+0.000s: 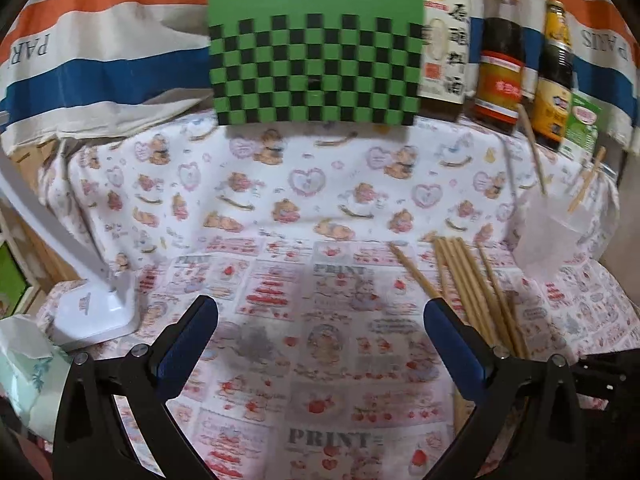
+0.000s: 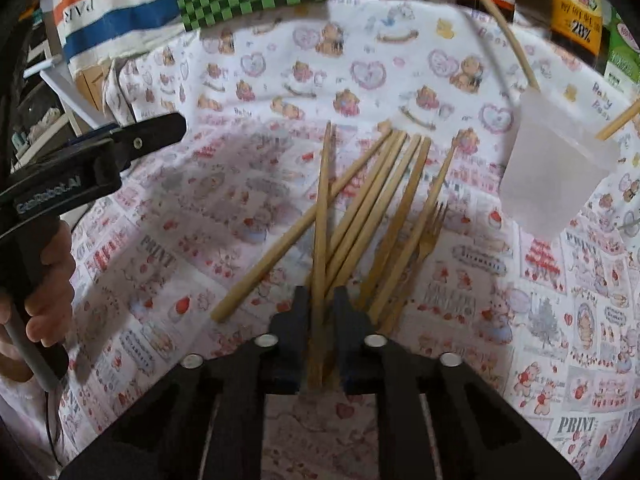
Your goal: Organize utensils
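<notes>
Several wooden chopsticks (image 2: 372, 208) lie fanned out on the printed cloth, with a wooden fork (image 2: 430, 232) among them on the right. My right gripper (image 2: 321, 300) points down at this pile and is shut on one chopstick (image 2: 322, 200) that runs straight up between its jaws. To the right stands a translucent plastic cup (image 2: 556, 168) with chopsticks leaning in it. My left gripper (image 1: 322, 312) hovers open over bare cloth, nothing between its blue pads. From there the chopstick pile (image 1: 472, 280) sits just right of its right finger, and the cup (image 1: 552, 232) stands farther right.
A green checkered board (image 1: 316, 60) leans at the back, and sauce bottles (image 1: 500, 52) line the back right. A white lamp base (image 1: 96, 308) and a tissue pack (image 1: 24, 372) sit at the left. A hand (image 2: 48, 280) holds the left tool's grip.
</notes>
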Action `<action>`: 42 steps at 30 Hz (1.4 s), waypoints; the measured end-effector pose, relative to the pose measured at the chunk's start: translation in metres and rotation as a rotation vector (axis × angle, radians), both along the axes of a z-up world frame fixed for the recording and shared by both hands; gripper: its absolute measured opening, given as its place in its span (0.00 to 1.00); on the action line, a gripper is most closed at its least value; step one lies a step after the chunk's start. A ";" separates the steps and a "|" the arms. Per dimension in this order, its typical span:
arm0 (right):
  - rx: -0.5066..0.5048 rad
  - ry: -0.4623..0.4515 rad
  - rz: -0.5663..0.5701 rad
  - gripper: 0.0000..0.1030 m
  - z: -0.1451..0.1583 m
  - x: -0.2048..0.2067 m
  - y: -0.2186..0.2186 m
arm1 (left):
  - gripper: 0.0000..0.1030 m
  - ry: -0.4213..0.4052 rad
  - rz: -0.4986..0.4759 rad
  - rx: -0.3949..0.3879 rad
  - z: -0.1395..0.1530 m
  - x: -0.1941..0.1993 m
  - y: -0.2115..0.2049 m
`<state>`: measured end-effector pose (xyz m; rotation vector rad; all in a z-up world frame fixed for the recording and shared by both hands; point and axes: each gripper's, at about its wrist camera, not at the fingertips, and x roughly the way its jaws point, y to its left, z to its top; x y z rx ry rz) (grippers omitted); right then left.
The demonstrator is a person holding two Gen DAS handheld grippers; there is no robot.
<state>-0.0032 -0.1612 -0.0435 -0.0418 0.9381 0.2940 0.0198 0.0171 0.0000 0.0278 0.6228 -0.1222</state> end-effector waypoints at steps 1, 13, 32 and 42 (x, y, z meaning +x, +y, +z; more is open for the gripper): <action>-0.001 0.003 -0.015 0.08 0.001 0.000 -0.002 | 0.99 -0.004 -0.025 -0.011 0.000 -0.002 -0.002; 0.153 -0.423 -0.162 0.07 0.083 -0.043 -0.050 | 0.74 0.224 -0.325 -0.079 -0.025 -0.001 -0.043; 0.167 -0.568 -0.243 0.07 0.107 -0.054 -0.072 | 0.07 0.297 -0.364 0.071 -0.044 -0.008 -0.064; 0.299 -0.655 -0.279 0.07 0.118 -0.063 -0.103 | 0.06 -0.068 -0.221 -0.150 0.026 -0.041 -0.019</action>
